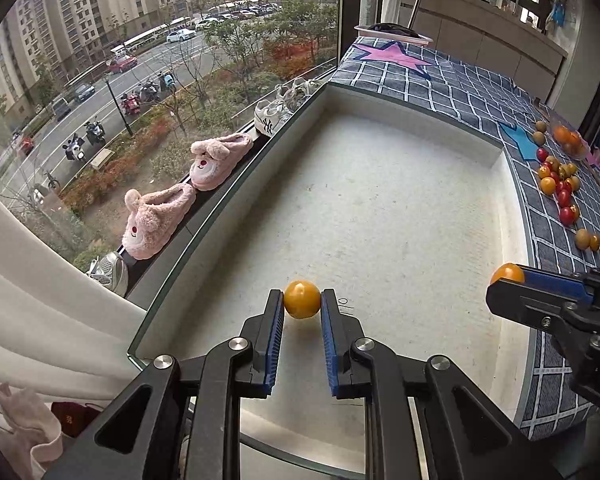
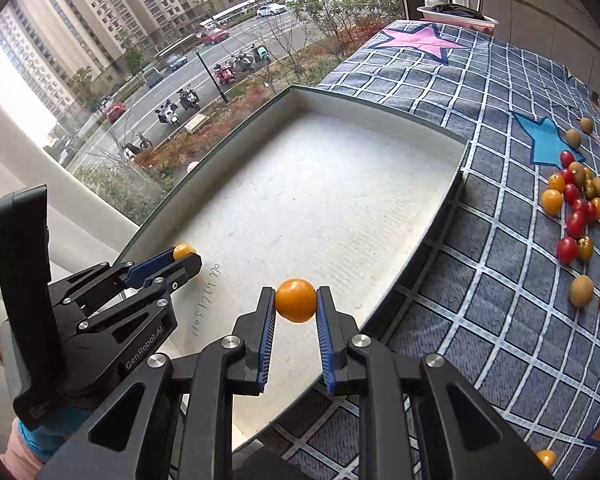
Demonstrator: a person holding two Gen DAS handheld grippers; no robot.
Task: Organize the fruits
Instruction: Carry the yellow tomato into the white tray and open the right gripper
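A small round orange tomato (image 1: 301,299) is being gripped between the blue pads of the left gripper (image 1: 301,300), low over the near left corner of a shallow white tray (image 1: 380,208). A second orange tomato (image 2: 295,300) is being clamped in the same way by the right gripper (image 2: 296,301), above the tray's near right edge. Both grippers are being held side by side, near each other, with the jaws closed onto their fruit. The tray is being supported on a grey-blue checked blanket (image 2: 480,280) decorated with a pink star (image 2: 420,40) and a blue star (image 2: 544,140). To the right, well apart from the tray, a loose cluster of fruits (image 2: 580,208), red, orange and olive-green, is lying on the blanket. Beyond the tray's left side, a window (image 1: 140,80) is showing a street with parked scooters, and pink plush slippers (image 1: 216,158) are being kept on the sill.
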